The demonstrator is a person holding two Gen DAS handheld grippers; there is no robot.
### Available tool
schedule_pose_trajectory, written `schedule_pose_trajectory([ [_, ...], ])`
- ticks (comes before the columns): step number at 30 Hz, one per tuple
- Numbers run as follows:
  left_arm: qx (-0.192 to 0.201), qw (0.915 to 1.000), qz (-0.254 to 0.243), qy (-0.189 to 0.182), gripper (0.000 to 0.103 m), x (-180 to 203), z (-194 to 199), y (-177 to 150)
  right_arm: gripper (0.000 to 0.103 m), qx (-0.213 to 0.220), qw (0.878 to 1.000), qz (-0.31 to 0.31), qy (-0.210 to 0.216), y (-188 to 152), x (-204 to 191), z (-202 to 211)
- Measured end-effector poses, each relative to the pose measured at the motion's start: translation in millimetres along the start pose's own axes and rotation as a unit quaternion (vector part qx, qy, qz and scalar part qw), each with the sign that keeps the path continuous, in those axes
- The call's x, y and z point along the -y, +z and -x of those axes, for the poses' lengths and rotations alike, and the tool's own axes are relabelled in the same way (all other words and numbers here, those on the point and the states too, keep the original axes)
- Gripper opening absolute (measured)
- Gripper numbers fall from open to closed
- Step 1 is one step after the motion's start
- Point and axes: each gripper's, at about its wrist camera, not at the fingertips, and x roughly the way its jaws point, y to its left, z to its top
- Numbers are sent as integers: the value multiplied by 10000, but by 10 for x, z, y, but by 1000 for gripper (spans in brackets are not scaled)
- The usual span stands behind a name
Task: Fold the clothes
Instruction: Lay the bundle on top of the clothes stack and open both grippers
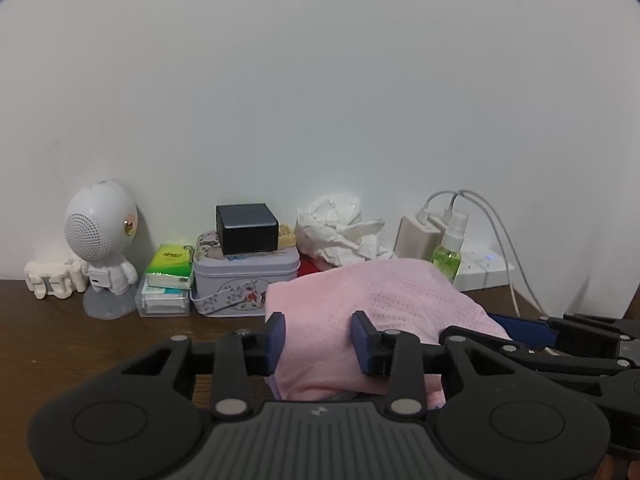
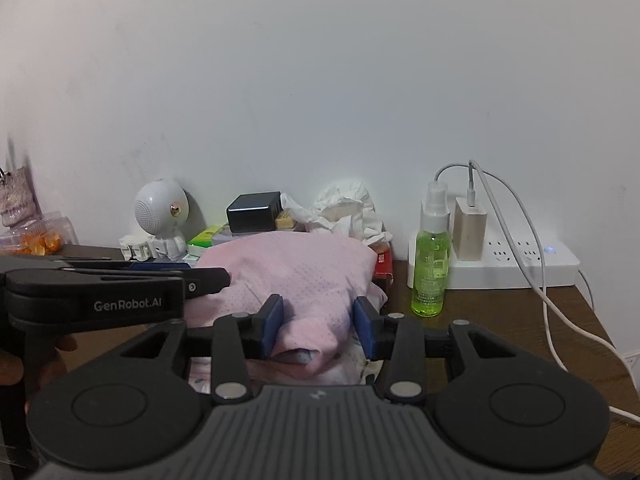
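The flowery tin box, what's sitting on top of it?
On the flowery tin box sits a black box, with a small yellowish packet beside it. The pink cloth hides the tin's right end.

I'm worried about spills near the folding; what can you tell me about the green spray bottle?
The green spray bottle is clear plastic holding bright green liquid, with a clear pump cap. It stands upright on the brown table, just in front of the white power strip, right of the pink garment. Nothing grips it.

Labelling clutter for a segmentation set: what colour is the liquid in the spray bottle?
Bright green, in a clear plastic spray bottle; clearest in the right wrist view.
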Motion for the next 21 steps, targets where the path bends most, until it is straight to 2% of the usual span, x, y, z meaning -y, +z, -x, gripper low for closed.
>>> schedule_pose_trajectory([
  [2,133,9999,41,-3,39,-19,71,34,38,76,10000,-8,45,17,1,48],
  [3,216,9997,67,-10,45,-27,123,63,39,131,9999,-4,67,32,-3,87],
  [5,429,9990,119,-10,60,-33,242,128,44,253,9996,0,81,71,-16,186],
  [7,719,9973,157,37,83,-32,397,192,55,352,9994,33,68,112,-39,294],
  [10,1086,9939,126,128,88,-9,626,268,62,416,9991,121,1,147,-78,443],
  [13,1214,9923,63,215,89,36,816,309,70,439,9990,110,-16,147,-97,608],
  [14,1216,9923,56,212,90,54,880,309,72,447,9989,103,-15,143,-101,670],
  [16,1179,9928,35,220,93,95,1012,288,82,453,9989,100,-10,123,-122,800],
  [18,1130,9933,6,231,95,148,1156,225,87,435,9990,99,18,96,-147,924],
  [19,1104,9936,2,248,97,180,1234,182,94,418,9991,84,38,77,-154,999],
  [21,1052,9941,2,277,103,274,1394,80,102,408,9991,59,65,40,-169,1140],
])
